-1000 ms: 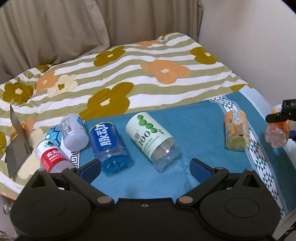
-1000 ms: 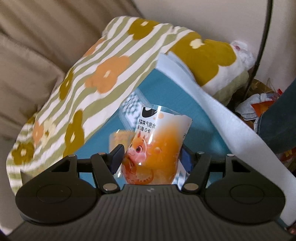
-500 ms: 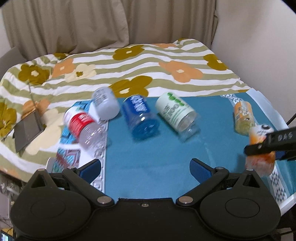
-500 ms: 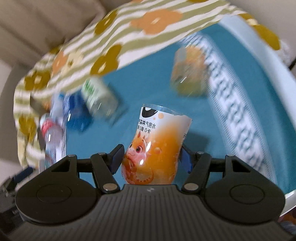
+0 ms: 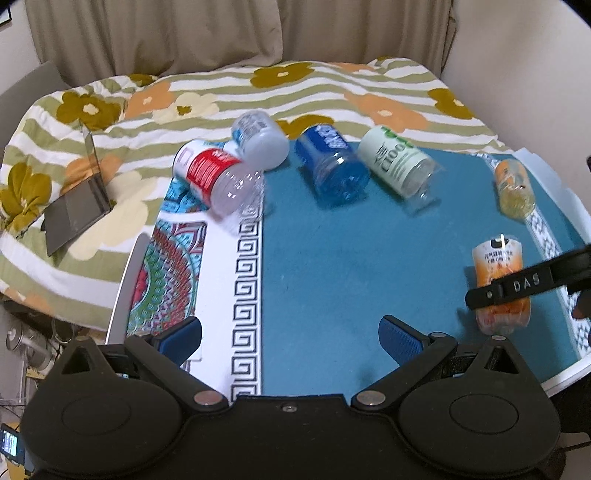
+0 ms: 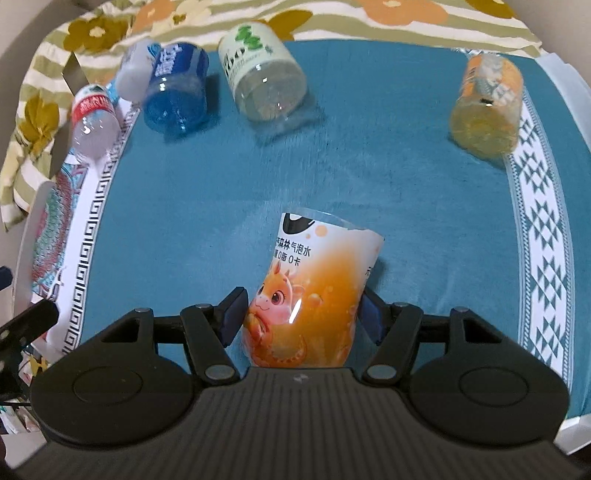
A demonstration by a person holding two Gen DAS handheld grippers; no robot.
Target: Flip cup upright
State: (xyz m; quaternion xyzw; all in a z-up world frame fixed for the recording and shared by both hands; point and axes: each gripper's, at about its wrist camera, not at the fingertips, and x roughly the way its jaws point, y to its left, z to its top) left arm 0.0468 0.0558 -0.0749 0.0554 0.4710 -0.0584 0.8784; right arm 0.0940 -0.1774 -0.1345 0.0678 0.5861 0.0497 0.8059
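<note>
My right gripper (image 6: pixel 301 317) is shut on the orange cartoon-label cup (image 6: pixel 310 291) and holds it upright, open end up, its base at or just above the teal mat (image 6: pixel 221 206). In the left wrist view the same cup (image 5: pixel 498 266) stands at the right with a right gripper finger (image 5: pixel 517 286) across it. My left gripper (image 5: pixel 291 339) is open and empty over the mat's near edge. Several other cups lie on their sides at the back: red-label (image 5: pixel 218 177), white (image 5: pixel 258 138), blue (image 5: pixel 332 162), green-label (image 5: pixel 399 164), yellow-orange (image 5: pixel 513 188).
The mat lies on a bed with a flowered striped blanket (image 5: pixel 332 85). A grey tablet-like object (image 5: pixel 77 206) leans at the left. A patterned cloth (image 5: pixel 166 258) borders the mat on the left. The wall (image 5: pixel 535 55) is at the right, curtains (image 5: pixel 184 33) behind.
My right gripper swung the orange cup from the bed's right edge to over the mat and turned it upright. My left gripper pulled back and rose, widening its view.
</note>
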